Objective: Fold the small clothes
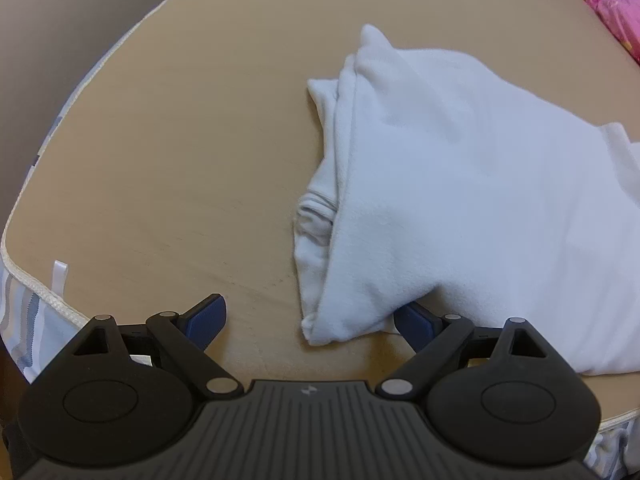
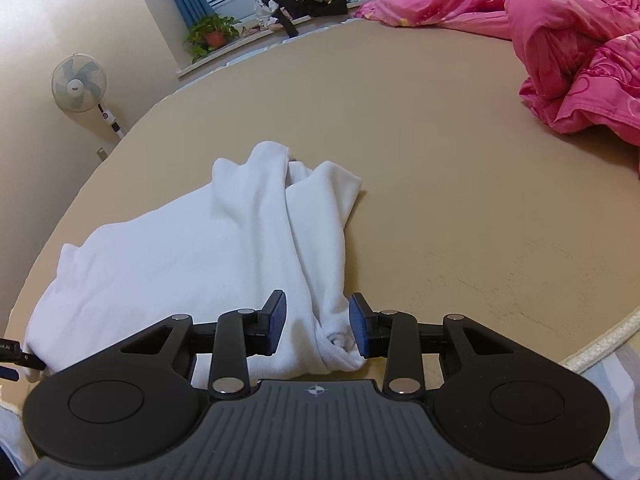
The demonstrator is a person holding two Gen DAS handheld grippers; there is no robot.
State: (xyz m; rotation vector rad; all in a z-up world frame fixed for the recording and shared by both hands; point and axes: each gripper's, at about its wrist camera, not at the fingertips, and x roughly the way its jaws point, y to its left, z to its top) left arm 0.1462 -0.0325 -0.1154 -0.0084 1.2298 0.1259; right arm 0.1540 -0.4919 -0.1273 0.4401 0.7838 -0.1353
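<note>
A white fleece garment (image 1: pixel 460 184) lies partly folded on the tan mat (image 1: pixel 180 160), with its sides turned in. In the left wrist view my left gripper (image 1: pixel 312 320) is wide open, and the garment's near left corner lies between its blue pads. In the right wrist view the garment (image 2: pixel 192 248) fills the near left. My right gripper (image 2: pixel 318 328) is open, its pads astride the bunched near right corner, not closed on it.
The mat's piped edge (image 1: pixel 36 292) runs close on the left, with striped bedding below. A pink quilt (image 2: pixel 580 40) lies crumpled at the far right. A fan (image 2: pixel 80 84), a potted plant (image 2: pixel 212 34) and piled clothes stand beyond the mat.
</note>
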